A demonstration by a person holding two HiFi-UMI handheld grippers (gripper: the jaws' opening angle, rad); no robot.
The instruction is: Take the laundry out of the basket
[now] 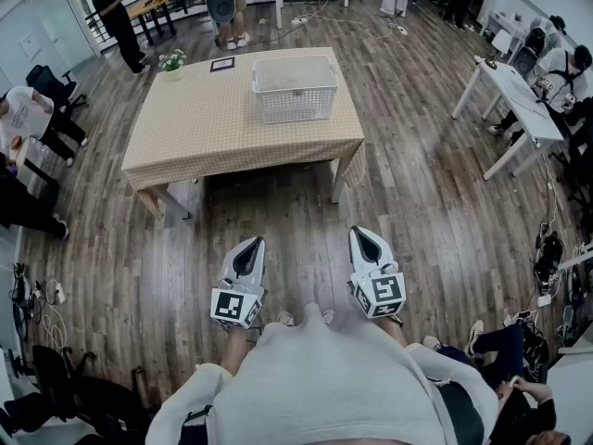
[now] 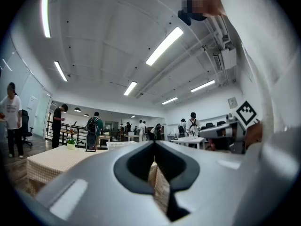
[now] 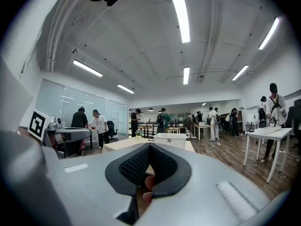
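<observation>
A white mesh laundry basket [image 1: 295, 88] stands on the far right part of a table with a beige checked cloth [image 1: 208, 128]. I cannot make out what lies inside it. Both grippers are held close to the person's body, well short of the table, pointing level toward it. The left gripper [image 1: 252, 245] has its jaws together with nothing between them, and so does the right gripper [image 1: 362, 234]. In the left gripper view the basket [image 2: 120, 145] shows small beyond the closed left gripper [image 2: 154, 143]. In the right gripper view the basket [image 3: 170, 140] sits beyond the closed right gripper [image 3: 149, 145].
A small potted plant [image 1: 172, 60] and a dark framed card [image 1: 222, 64] stand at the table's far edge. A strip of wood floor [image 1: 296, 221] separates me from the table. A white desk [image 1: 511, 95] is at the right, and several people stand around the room.
</observation>
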